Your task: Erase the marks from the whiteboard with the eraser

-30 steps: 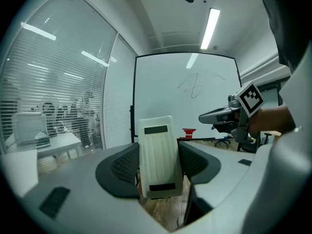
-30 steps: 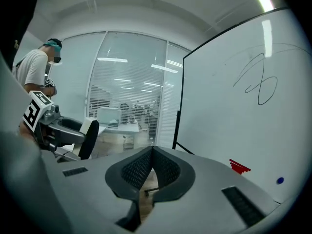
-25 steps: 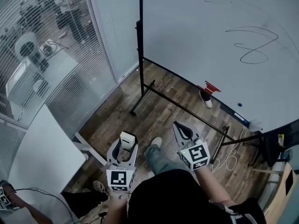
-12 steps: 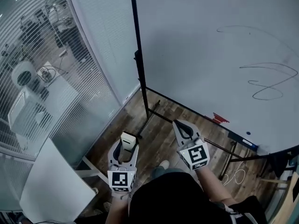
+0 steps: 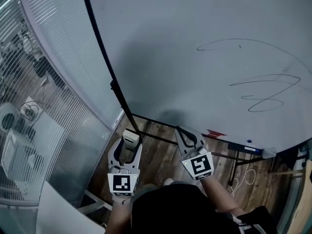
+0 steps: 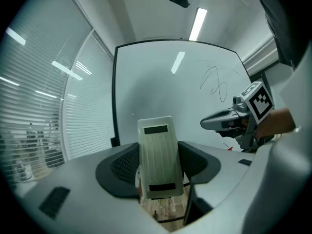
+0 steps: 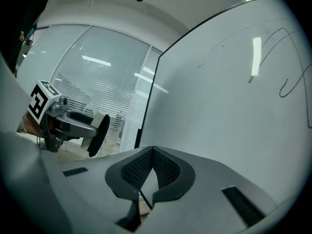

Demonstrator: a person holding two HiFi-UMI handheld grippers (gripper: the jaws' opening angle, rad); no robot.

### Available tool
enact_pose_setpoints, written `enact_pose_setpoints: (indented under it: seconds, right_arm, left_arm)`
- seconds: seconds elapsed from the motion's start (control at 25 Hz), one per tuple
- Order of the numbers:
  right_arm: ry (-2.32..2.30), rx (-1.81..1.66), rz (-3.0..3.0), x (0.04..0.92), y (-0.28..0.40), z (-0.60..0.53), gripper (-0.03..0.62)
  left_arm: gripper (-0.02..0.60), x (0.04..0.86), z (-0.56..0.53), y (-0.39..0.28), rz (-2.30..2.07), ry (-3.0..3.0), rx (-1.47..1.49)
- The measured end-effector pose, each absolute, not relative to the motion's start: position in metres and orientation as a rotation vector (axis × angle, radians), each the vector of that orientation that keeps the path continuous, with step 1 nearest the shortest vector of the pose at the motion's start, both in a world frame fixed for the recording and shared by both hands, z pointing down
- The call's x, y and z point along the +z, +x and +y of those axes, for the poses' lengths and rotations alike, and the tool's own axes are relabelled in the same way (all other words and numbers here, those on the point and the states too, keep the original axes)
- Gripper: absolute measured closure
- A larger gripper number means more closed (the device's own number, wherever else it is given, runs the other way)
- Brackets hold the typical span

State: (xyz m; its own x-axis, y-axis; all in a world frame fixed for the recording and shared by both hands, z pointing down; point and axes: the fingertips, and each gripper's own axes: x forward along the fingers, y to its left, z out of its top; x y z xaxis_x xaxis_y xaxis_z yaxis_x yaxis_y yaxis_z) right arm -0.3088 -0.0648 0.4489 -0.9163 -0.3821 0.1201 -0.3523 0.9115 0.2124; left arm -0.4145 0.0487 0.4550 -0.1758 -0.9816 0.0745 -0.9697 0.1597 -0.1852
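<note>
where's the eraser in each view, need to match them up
Head view: eraser lower left of centre, clamped in the left gripper.
Left gripper view: eraser upright at bottom centre, between the jaws.
Right gripper view: eraser at the left edge, seen side-on in the left gripper.
Shared landmark: the scribbled marks on the whiteboard.

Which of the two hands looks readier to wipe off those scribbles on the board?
Left. The left tongs grip the eraser and face the whiteboard. The right tongs are shut on nothing, though the scribbles sit on their side, so the left would probably have to reach across.
</note>
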Motion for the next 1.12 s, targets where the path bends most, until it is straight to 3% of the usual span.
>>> enact_pose_setpoints:
  seconds: [0.56, 1.12]
  right_arm:
    - [1.236, -0.247, -2.679, 0.42, -0.213, -0.139, 0.568]
    - [1.578, -0.208, -2.478, 0.412, -0.16, -0.123, 0.568]
  left_arm:
    - [0.316, 0.34, -0.111, -0.381, 1.847, -2.172, -0.032]
    - [0.316, 0.262, -0.154, -0.353, 1.718, -2.063, 0.159]
